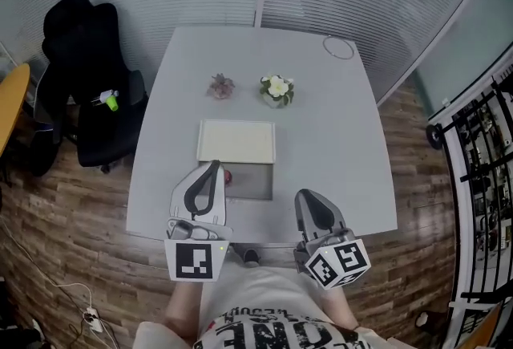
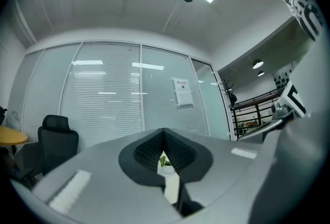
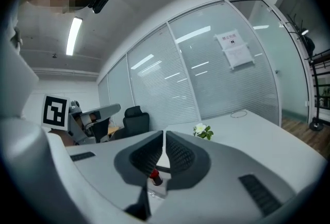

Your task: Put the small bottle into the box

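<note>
I read the desk (image 1: 337, 131) carrying the open box (image 1: 256, 183), the left gripper (image 1: 214, 166) and right gripper (image 1: 308, 195) over its near edge with fingers clenched on nothing, and the red-capped bottle (image 1: 228, 176) at the box's left edge.
</note>
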Demonstrator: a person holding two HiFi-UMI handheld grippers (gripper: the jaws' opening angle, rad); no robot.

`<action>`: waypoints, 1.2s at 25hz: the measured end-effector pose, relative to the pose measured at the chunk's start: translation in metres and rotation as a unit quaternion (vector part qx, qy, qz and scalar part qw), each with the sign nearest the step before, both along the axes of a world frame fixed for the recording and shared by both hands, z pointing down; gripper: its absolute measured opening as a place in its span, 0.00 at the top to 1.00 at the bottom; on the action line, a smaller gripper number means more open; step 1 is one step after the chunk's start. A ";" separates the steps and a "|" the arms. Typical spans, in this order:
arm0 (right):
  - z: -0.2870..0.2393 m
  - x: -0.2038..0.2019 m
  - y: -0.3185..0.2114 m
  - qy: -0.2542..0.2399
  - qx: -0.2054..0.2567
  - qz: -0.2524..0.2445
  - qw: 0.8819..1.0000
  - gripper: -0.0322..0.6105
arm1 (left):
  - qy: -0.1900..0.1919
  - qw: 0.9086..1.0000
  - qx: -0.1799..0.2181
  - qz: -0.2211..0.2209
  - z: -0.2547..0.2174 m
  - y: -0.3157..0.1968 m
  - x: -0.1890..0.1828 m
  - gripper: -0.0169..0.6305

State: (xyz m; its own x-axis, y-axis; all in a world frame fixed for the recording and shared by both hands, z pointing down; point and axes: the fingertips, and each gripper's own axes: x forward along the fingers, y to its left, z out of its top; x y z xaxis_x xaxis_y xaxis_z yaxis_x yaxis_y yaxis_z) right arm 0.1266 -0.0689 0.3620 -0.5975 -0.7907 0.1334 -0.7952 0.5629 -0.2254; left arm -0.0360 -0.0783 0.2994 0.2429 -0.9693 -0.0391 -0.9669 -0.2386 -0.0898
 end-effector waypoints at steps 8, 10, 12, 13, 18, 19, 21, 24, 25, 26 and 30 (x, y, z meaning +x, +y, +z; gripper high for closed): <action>-0.011 0.007 0.022 -0.002 0.016 -0.020 1.000 0.91 | 0.008 1.000 0.016 -0.025 -0.013 0.043 0.002 0.96; -0.015 0.006 0.024 -0.002 0.020 -0.020 1.000 0.91 | 0.008 0.999 0.019 -0.030 -0.015 0.050 -0.002 0.96; -0.019 0.004 0.024 -0.001 0.022 -0.020 1.000 0.91 | 0.010 0.999 0.021 -0.032 -0.017 0.057 -0.008 0.96; -0.021 0.002 0.024 0.000 0.023 -0.021 1.000 0.91 | 0.012 0.999 0.023 -0.034 -0.018 0.060 -0.011 0.96; -0.031 -0.017 0.026 0.006 0.031 -0.026 0.999 0.91 | 0.024 0.998 0.030 -0.041 -0.020 0.072 -0.031 0.96; -0.033 -0.022 0.026 0.007 0.032 -0.027 0.999 0.91 | 0.027 0.998 0.028 -0.040 -0.018 0.074 -0.036 0.96; -0.038 -0.033 0.027 0.011 0.035 -0.029 0.999 0.91 | 0.024 0.998 0.035 -0.038 -0.018 0.077 -0.046 0.96; -0.042 -0.046 0.025 0.013 0.038 -0.025 0.999 0.91 | 0.026 0.999 0.030 -0.036 -0.015 0.080 -0.063 0.96; -0.044 -0.051 0.026 0.015 0.037 -0.025 0.999 0.91 | 0.027 0.999 0.026 -0.034 -0.013 0.080 -0.067 0.96; -0.045 -0.056 0.026 0.016 0.035 -0.027 0.999 0.91 | 0.029 0.999 0.023 -0.032 -0.012 0.080 -0.070 0.96; -0.045 -0.073 0.031 0.023 0.028 -0.032 0.999 0.91 | 0.036 0.999 0.008 -0.022 -0.004 0.079 -0.078 0.96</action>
